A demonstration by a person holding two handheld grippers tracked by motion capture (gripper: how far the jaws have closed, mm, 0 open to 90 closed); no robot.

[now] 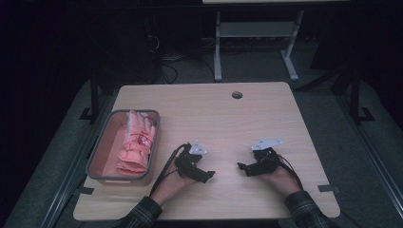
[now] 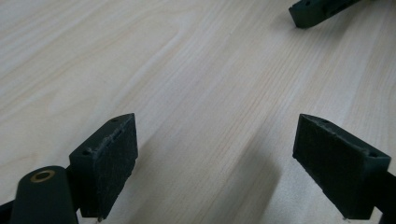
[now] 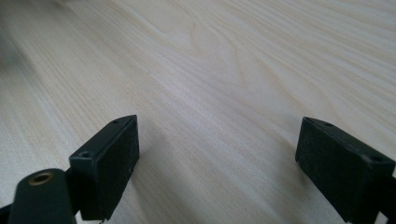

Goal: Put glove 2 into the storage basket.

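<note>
Both hands rest on the light wooden table (image 1: 218,118) near its front edge. My left gripper (image 1: 207,175) points right, and my right gripper (image 1: 242,167) points left, so the two face each other a short way apart. In the left gripper view my left gripper (image 2: 215,163) stands open over bare wood, with a jaw of the other gripper (image 2: 322,11) at the top right. In the right gripper view my right gripper (image 3: 217,163) is open too, with nothing between its pads. A grey bin (image 1: 102,178) at the table's left holds pink gloves (image 1: 137,145).
A round cable hole (image 1: 236,94) sits near the table's far edge. Behind the table stand the white legs of another desk (image 1: 217,52). Grey floor surrounds the table, with tape marks (image 1: 328,188) beside its front corners.
</note>
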